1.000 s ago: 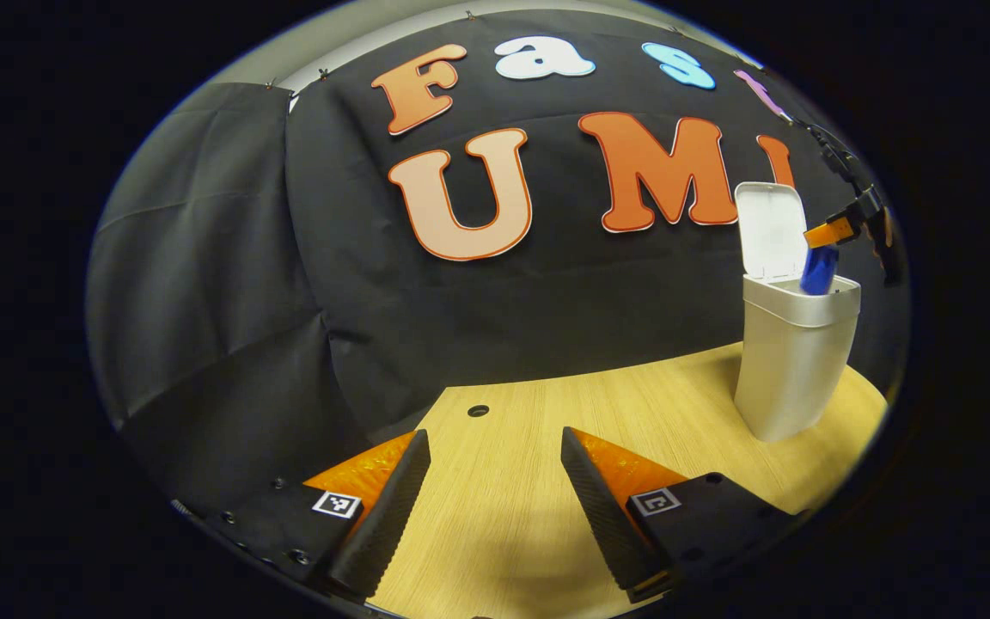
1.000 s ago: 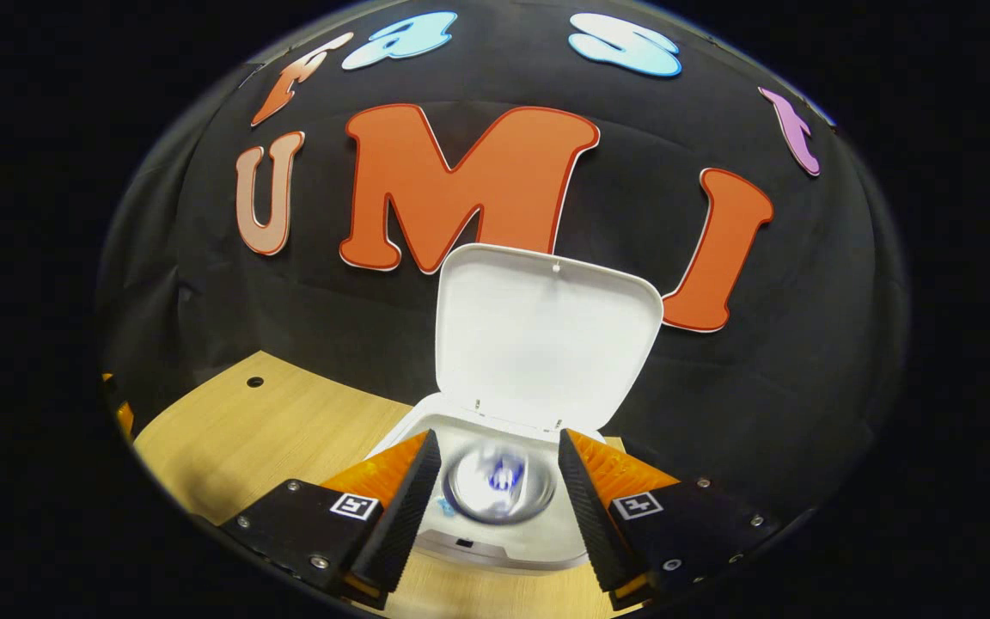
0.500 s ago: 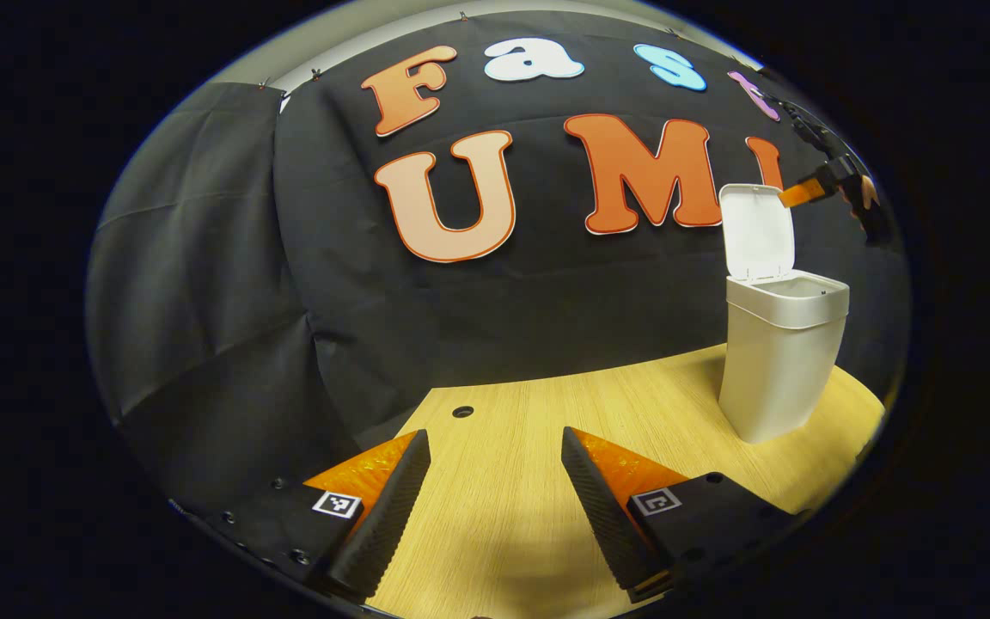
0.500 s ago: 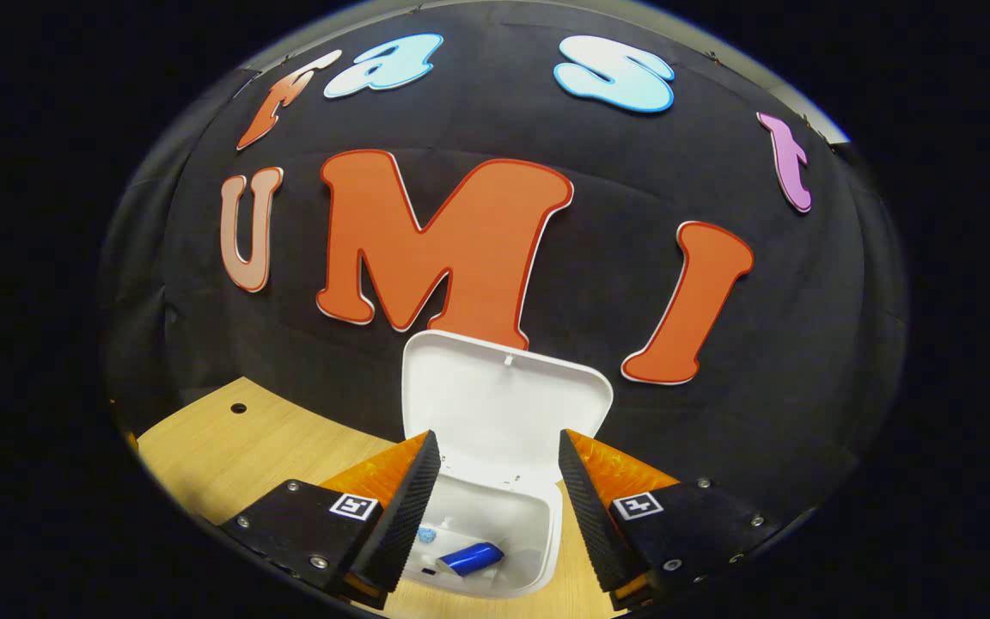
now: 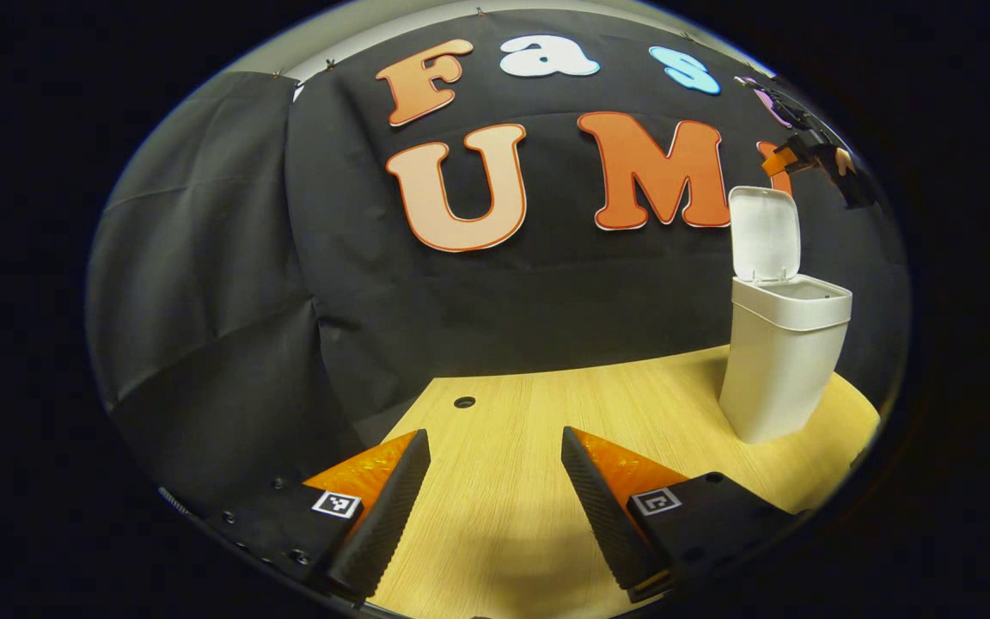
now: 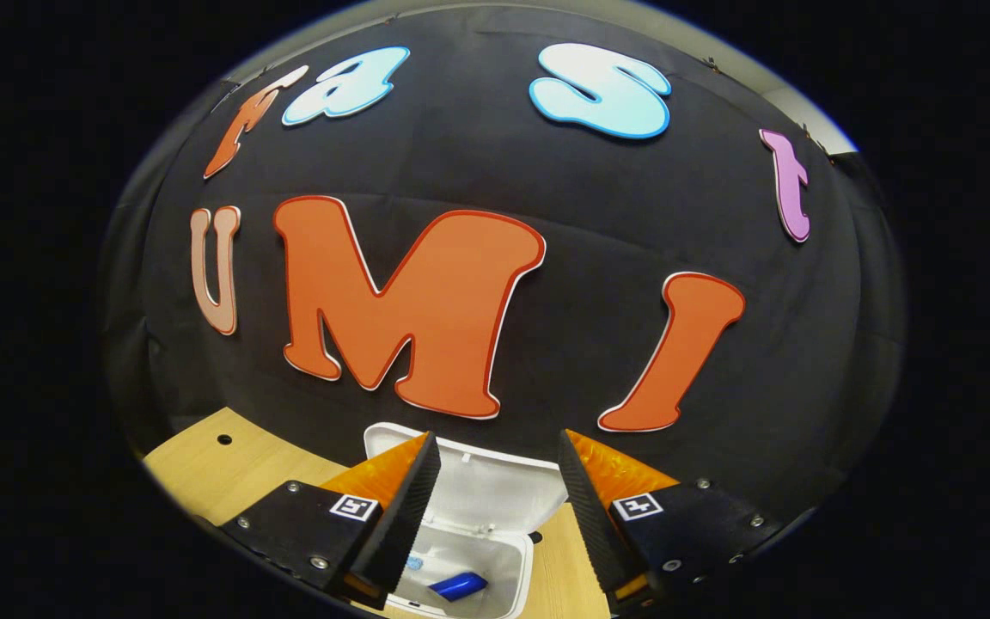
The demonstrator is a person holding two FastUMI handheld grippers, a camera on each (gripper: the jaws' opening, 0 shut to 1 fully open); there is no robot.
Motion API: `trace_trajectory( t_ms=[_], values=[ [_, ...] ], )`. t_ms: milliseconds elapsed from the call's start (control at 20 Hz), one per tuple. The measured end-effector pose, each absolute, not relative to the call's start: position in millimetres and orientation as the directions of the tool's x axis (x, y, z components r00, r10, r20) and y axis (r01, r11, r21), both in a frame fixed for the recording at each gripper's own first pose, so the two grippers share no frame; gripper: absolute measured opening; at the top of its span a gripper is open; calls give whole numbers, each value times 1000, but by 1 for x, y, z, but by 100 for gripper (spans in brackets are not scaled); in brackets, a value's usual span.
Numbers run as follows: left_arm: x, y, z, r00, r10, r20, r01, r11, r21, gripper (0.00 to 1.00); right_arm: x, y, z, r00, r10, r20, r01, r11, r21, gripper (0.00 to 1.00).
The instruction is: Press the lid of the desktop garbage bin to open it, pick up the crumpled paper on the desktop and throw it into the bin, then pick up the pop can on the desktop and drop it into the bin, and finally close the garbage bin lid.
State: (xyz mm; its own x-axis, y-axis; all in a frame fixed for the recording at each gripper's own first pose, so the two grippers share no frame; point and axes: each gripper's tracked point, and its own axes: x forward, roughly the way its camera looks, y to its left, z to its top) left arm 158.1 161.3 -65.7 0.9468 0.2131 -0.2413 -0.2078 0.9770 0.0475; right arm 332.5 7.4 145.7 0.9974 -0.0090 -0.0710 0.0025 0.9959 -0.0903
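Fingers of our left gripper (image 5: 495, 499) stand spread with nothing between them, low over the wooden desktop (image 5: 512, 430) at the left end of the scene. We judge it is parked there to keep out of the way, since the work sits on the other side.

Moving right in the left gripper view, the white garbage bin (image 5: 774, 370) stands upright near the desk's right edge, its lid (image 5: 764, 232) raised almost vertical on the hinge at the back. Above and just right of that lid hangs our right gripper (image 5: 791, 155), well clear of the rim.

From the right gripper view we look down past that gripper's own fingers (image 6: 409, 507), which are also spread and hold nothing. Below them the bin (image 6: 516, 572) is open, and the blue pop can (image 6: 457, 587) lies on its side at the bottom. A small pale-blue bit shows beside it; whether that is the crumpled paper we cannot tell.

With the can in, we judge only the closing is left. The height probably lets us come over the lid's top edge and push it forward and down.
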Motion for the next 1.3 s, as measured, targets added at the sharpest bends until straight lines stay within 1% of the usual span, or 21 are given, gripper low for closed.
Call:
trace_trajectory(
  t_ms=[250, 750, 950, 1300],
  values=[
    [150, 175, -71, 933, 257, -254, -254, 966, 44, 98, 358, 18, 156, 997, -3, -72, -4, 994, -107, 84],
    [139, 190, -70, 911, 325, -256, -325, 945, 44, 98, 394, 18, 162, 996, 6, -89, -10, 998, -55, 84],
    [140, 189, -71, 909, 323, -263, -325, 945, 37, 99, 402, 16, 144, 991, 7, -133, -14, 999, -45, 84],
    [146, 187, -72, 911, 304, -278, -304, 952, 45, 98, 403, 23, 122, 985, 26, -173, -36, 998, -56, 84]
  ],
)
